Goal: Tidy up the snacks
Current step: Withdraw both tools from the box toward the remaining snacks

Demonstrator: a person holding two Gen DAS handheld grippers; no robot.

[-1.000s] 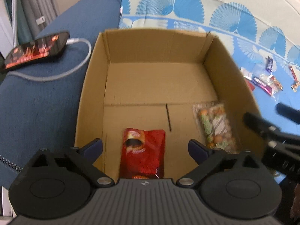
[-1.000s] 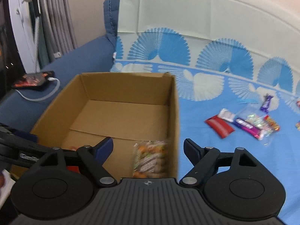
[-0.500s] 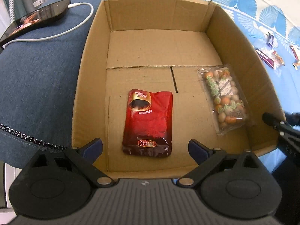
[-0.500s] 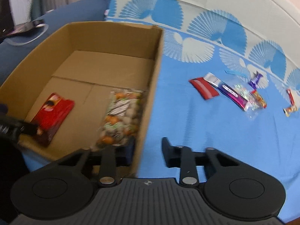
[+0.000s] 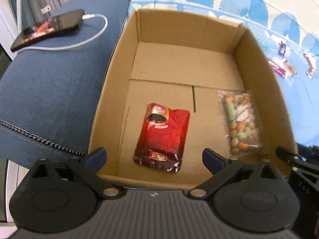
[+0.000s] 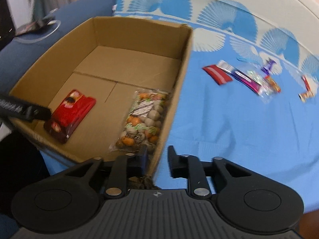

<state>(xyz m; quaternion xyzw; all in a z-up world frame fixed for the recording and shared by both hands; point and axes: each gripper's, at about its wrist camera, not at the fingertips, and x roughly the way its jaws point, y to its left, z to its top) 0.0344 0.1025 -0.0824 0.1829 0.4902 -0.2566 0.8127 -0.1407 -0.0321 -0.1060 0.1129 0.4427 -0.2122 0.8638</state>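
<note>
Cardboard box (image 5: pixel 257 75) on blue fan-print cloth (image 6: pixel 229 123); left jaws wide, right jaws narrowly parted, just reopening, empty.

The cardboard box (image 5: pixel 123 45) is bare along its far wall; a red pouch (image 5: pixel 163 135) and nut bag (image 5: pixel 239 123) block the near edge.

The box (image 5: pixel 123 63) is plain brown cardboard. In it lie a glossy red pouch (image 5: pixel 162 137) and a clear bag (image 5: pixel 240 123) of orange and pale balls. The cloth (image 6: pixel 229 123) is light blue with darker blue fan shapes. The sofa (image 5: pixel 49 83) is dark blue.
</note>
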